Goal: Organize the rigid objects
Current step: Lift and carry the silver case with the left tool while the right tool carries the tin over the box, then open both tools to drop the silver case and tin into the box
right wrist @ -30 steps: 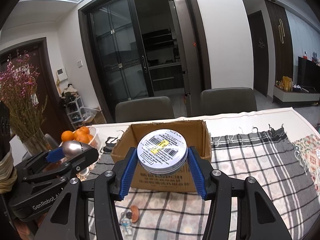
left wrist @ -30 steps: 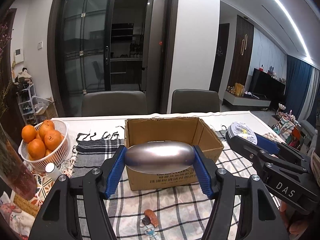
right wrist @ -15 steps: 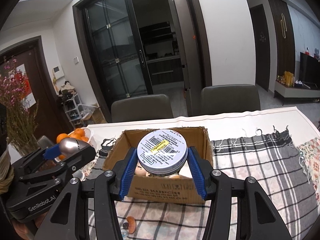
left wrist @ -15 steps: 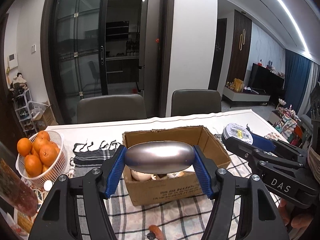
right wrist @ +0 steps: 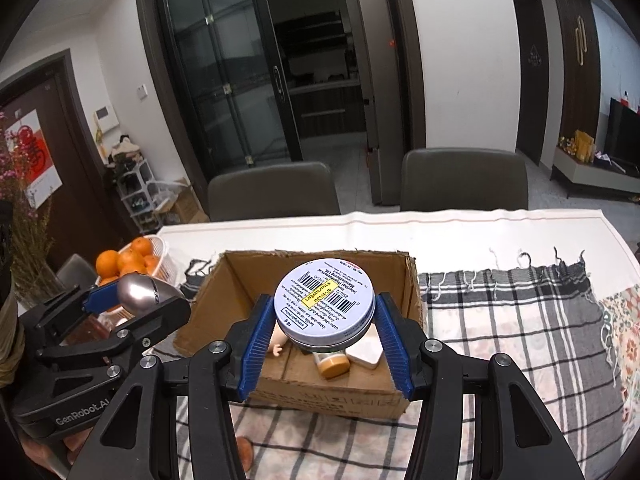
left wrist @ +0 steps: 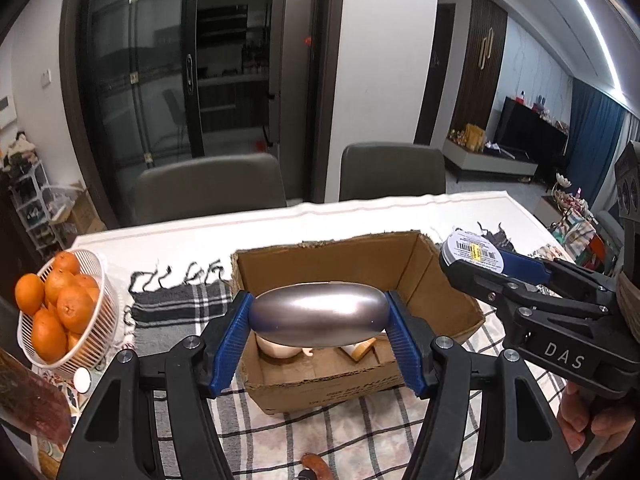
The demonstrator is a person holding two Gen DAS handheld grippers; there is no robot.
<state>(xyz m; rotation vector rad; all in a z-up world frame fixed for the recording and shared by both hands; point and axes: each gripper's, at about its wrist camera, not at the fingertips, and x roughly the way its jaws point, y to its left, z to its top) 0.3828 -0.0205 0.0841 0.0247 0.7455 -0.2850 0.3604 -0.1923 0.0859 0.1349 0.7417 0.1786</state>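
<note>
My left gripper (left wrist: 319,322) is shut on a smooth silver oval case (left wrist: 319,314), held over the near side of an open cardboard box (left wrist: 436,280). My right gripper (right wrist: 325,314) is shut on a round white tin (right wrist: 325,305) with barcode labels, also over the box (right wrist: 240,276). Each gripper shows in the other's view: the right one (left wrist: 472,254) with the tin at right, the left one (right wrist: 138,292) with the case at left. Inside the box lie a white item (right wrist: 366,356), an orange-capped piece (right wrist: 334,365) and pale objects (left wrist: 280,346).
A white basket of oranges (left wrist: 56,312) stands left of the box on the plaid cloth (right wrist: 500,320). A small brown object (left wrist: 316,462) lies on the cloth near the front. Two grey chairs (left wrist: 208,188) stand behind the table. A hand (left wrist: 592,420) holds the right gripper.
Both grippers moved forward toward the box with their objects still held; the box now looks closer and its inside has come into view.
</note>
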